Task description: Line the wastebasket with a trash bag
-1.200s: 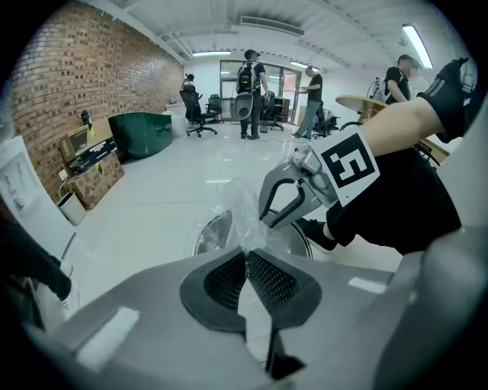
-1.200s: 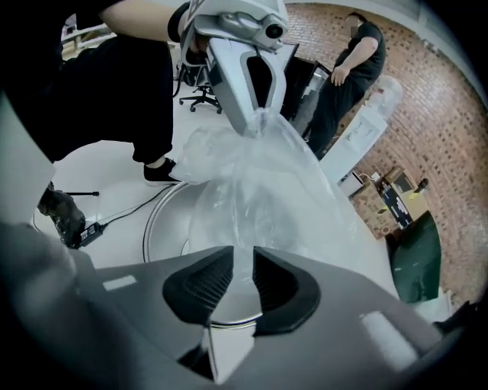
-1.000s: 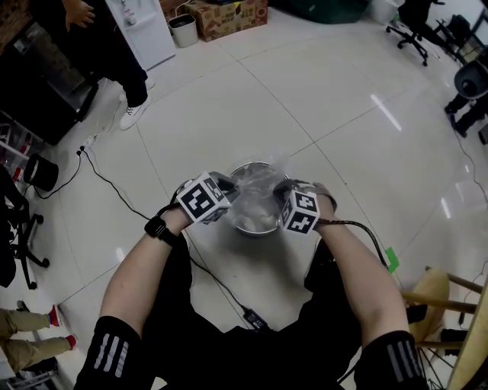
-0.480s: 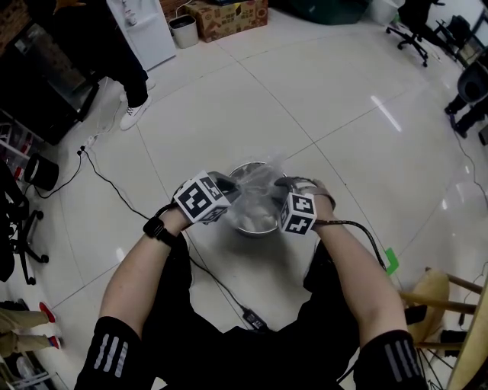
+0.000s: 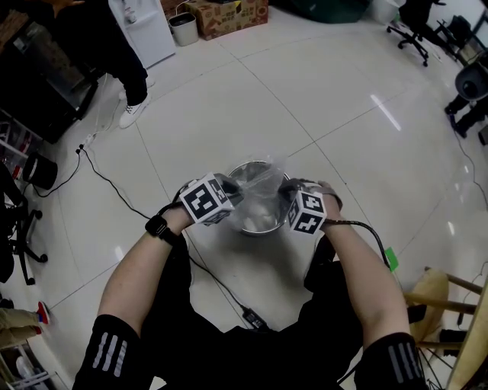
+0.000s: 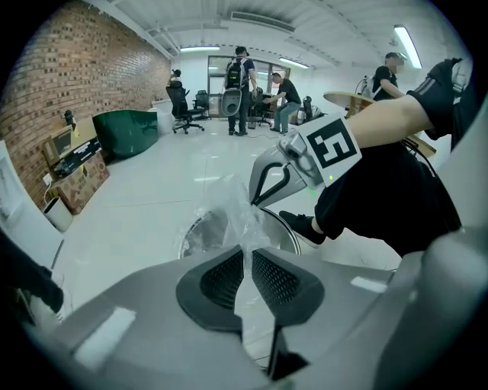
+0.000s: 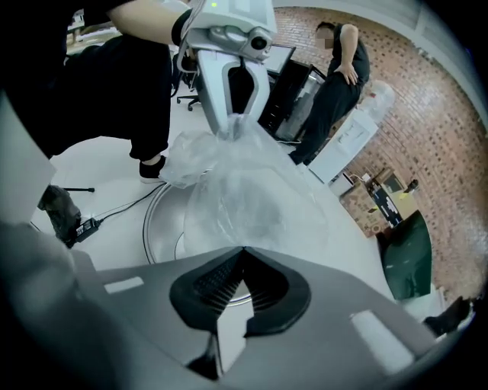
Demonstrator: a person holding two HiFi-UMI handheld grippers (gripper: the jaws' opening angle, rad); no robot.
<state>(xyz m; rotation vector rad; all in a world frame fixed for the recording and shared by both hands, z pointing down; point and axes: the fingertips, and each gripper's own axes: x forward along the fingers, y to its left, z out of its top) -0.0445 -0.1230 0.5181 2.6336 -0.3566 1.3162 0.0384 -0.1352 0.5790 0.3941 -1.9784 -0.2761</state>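
A round metal wastebasket [image 5: 245, 171] stands on the tiled floor between my hands. A clear trash bag [image 5: 261, 185] hangs over its opening, stretched between the two grippers. My left gripper [image 5: 232, 195] is at the basket's left rim, shut on the bag's film [image 6: 229, 209]; its jaws have just eased open slightly, with the film still between them. My right gripper [image 5: 284, 195] is at the right rim. Its jaws have just closed and meet on the bag's edge [image 7: 248, 190]. The basket's rim [image 7: 156, 221] shows below the film.
A black cable [image 5: 122, 196] runs across the floor left of the basket. A person [image 5: 118, 65] stands at the far left, near a cardboard box [image 5: 229, 15]. A wooden stool [image 5: 436, 298] is at my right, and an office chair [image 5: 415, 27] stands at the far right.
Both hands stay nearly in place. The right gripper's cube has shifted a little to the right, and the bag lies spread a bit wider over the basket.
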